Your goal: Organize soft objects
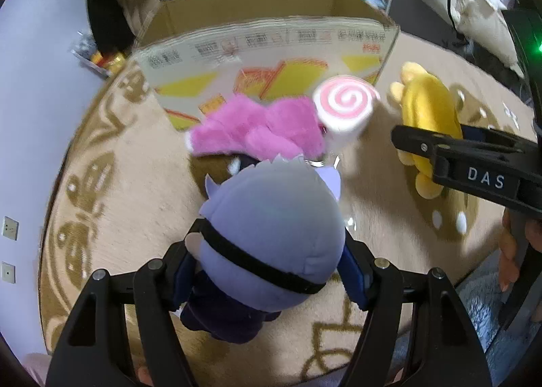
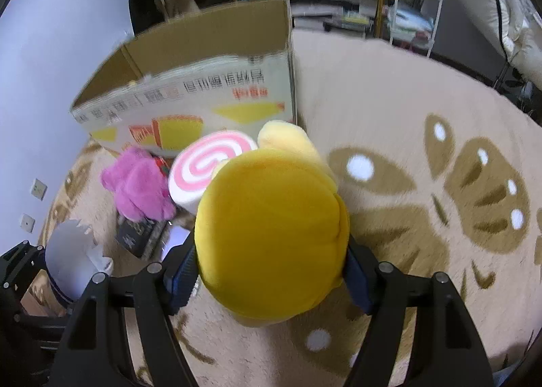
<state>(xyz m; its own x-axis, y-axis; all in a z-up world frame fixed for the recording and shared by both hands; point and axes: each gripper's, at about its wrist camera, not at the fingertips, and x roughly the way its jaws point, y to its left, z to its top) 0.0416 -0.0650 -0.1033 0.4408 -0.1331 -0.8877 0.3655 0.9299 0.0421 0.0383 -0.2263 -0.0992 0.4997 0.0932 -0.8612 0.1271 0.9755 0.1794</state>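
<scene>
Clenched on the lavender doll (image 1: 271, 234), the left gripper (image 1: 267, 272) pinches its head from both sides; its long axis runs toward the camera, dark body hanging nearest. Ahead stands the open cardboard box (image 1: 271, 45).

From the right wrist, the right gripper (image 2: 271, 272) squeezes the yellow plush (image 2: 271, 234), limbs pointing boxward (image 2: 203, 82), box forward-left; the 2 arms look about equally near.

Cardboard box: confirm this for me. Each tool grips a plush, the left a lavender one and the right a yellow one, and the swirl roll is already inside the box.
Not quite. The swirl roll lies on the rug in front of the cardboard box, as the right wrist view shows. The left tool does grip the lavender plush, the right tool the yellow plush.
</scene>
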